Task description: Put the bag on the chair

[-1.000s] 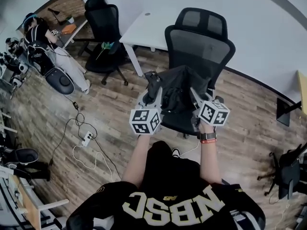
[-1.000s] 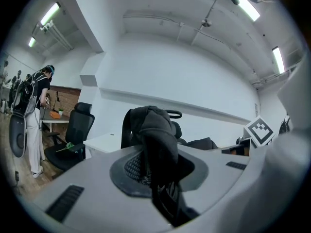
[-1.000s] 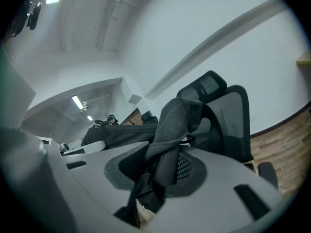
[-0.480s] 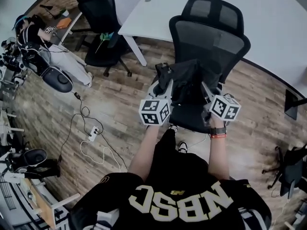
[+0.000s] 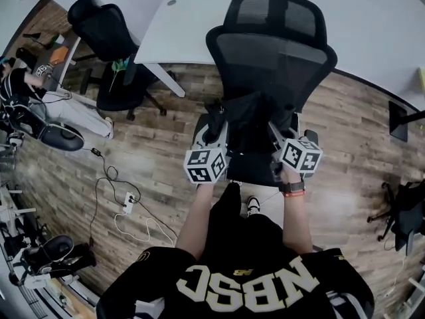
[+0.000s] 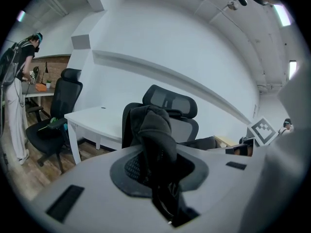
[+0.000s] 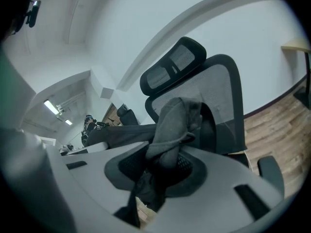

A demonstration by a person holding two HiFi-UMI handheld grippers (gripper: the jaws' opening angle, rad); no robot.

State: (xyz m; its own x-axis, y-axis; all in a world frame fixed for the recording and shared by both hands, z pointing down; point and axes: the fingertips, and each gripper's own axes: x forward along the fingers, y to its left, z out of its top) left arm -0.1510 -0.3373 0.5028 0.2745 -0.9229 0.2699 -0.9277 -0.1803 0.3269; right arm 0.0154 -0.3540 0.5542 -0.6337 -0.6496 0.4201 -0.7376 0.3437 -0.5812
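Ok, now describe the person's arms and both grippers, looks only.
The left gripper and right gripper are pale grey, each carrying a white cube printed with black square markers. Their jaws have dark, textured inner pads. Forearms are bare below a black shirt with pale lettering; the right wrist wears a dark watch with an orange band.

The head view looks steeply down from above onto the chair (image 5: 269, 52). The gripper views sit close behind the left tongs (image 6: 155, 149) and right tongs (image 7: 167, 152), both facing that same chair's backrest.
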